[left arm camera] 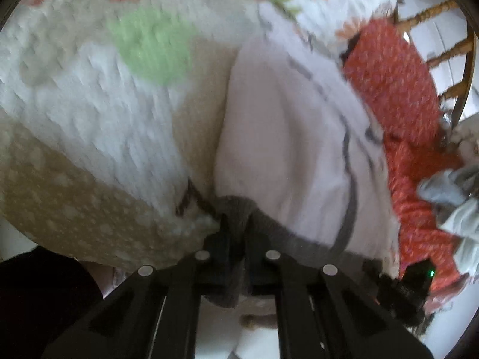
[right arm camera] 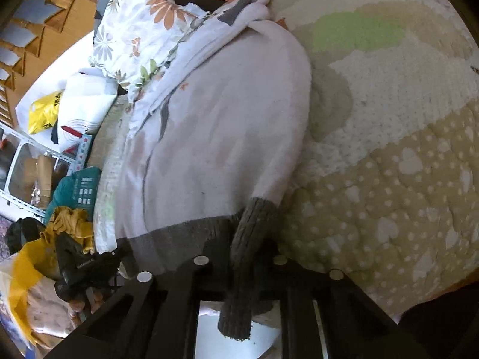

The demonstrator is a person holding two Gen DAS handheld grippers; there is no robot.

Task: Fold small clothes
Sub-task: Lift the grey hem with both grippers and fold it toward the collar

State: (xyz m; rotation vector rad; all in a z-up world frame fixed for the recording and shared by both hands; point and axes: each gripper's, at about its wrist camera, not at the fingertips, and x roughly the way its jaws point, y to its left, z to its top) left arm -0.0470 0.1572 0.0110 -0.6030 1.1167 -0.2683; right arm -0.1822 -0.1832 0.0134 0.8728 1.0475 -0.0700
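Left gripper [left arm camera: 236, 239]: jaws pressed together on the grey ribbed hem [left arm camera: 239, 209] of the white sweater [left arm camera: 284, 149]. The sweater lies spread on the quilt [left arm camera: 89, 104], running away from the camera. Left view is motion-blurred; fine detail not readable.

Right gripper [right arm camera: 244, 251]: jaws pinching the grey ribbed cuff [right arm camera: 254, 224] of the same sweater [right arm camera: 224, 119]; the cuff end hangs down between the fingers toward the camera. This view is sharp.

Only in left view: an orange patterned cloth [left arm camera: 398, 95] along the sweater's right edge, a small grey garment [left arm camera: 449, 188] lying on it, and wooden chair rungs [left arm camera: 434, 12] beyond. A black device with a green light [left arm camera: 419, 278] sits at lower right; it looks like the other gripper, not certain.

Only in right view: a floral pillow [right arm camera: 134, 30] touching the sweater's far left side, a yellow bag [right arm camera: 45, 110], a white metal shelf [right arm camera: 27, 161], a teal item [right arm camera: 77, 188] and a yellow cloth [right arm camera: 71, 221] off the bed's left side.

Edges: the quilt's pale green patch [right arm camera: 356, 33] and beige dotted panel [right arm camera: 389, 194] lie bare to the sweater's right in the right view, giving open room there. Left of the sweater the bed edge is near, clutter just beyond
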